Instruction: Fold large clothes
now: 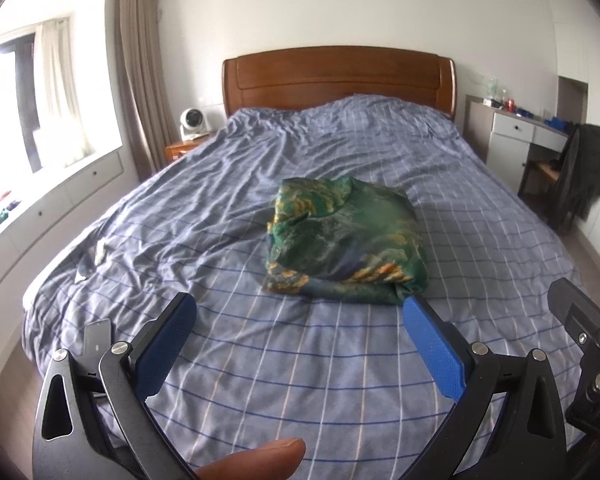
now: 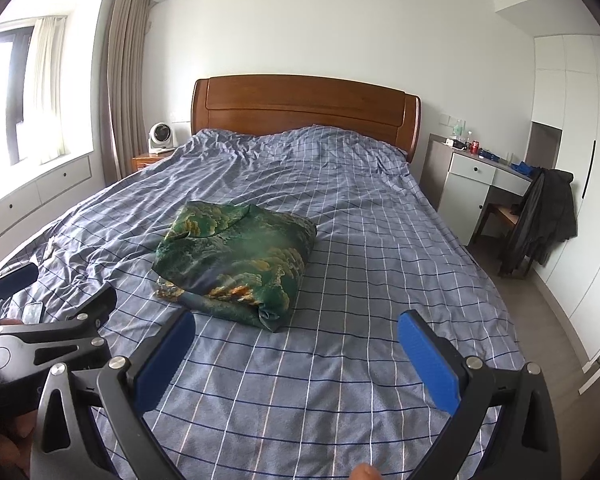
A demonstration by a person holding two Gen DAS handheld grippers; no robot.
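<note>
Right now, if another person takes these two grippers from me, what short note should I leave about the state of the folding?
Left gripper: open, empty, held above the bed near its foot.
Right gripper: open, empty, beside the left one.
Green patterned garment: lies on the blue checked duvet as a compact folded bundle, touched by neither gripper.
Done: the garment looks folded, though its left edge is a bit uneven.
Left: probably only tidy that edge, or set the bundle aside. No other clothes to fold are visible on the bed.
</note>
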